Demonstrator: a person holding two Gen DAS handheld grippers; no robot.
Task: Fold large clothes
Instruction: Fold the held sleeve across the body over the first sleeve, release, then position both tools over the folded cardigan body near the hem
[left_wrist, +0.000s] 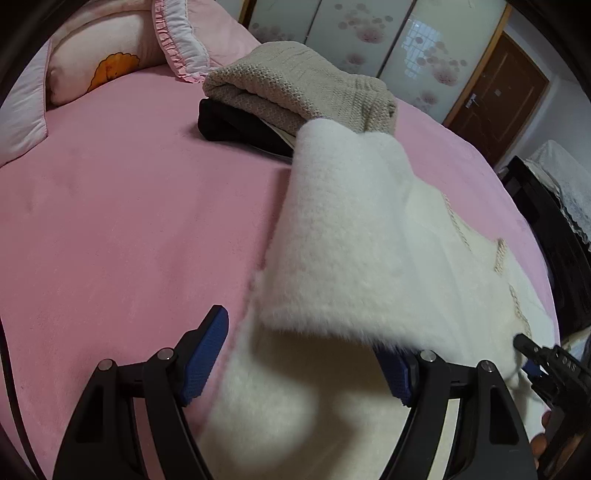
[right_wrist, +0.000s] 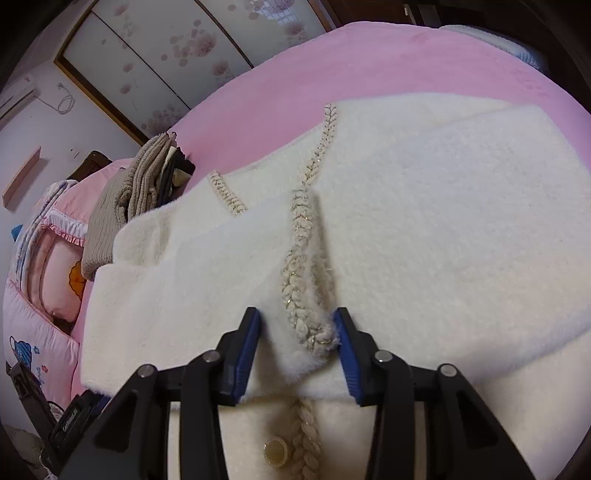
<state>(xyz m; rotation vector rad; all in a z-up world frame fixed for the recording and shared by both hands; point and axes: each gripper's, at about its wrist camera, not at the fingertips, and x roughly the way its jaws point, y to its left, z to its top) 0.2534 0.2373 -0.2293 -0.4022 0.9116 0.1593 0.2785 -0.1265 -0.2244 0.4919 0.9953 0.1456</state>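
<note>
**Right wrist view: fluffy cream cardigan half-folded on the pink bed**

Right wrist view has the right hand-held gripper (right_wrist: 297, 328) spread, its blue pads either side of the braided collar trim (right_wrist: 303, 266) of the cream cardigan (right_wrist: 424, 221), not pinching it. The left hand-held gripper (left_wrist: 299, 354) is also spread; a sleeve (left_wrist: 343, 229) drapes over its far pad. The garment lies just ahead of both, on the bed (left_wrist: 129, 203), with a stack of folded clothes (left_wrist: 295, 88) beyond. It looks soft, thick and limp — light, but bulky and likely to sag. The firmer braided edge or a doubled fold seems the surest hold — loose fluff may slip.
</note>
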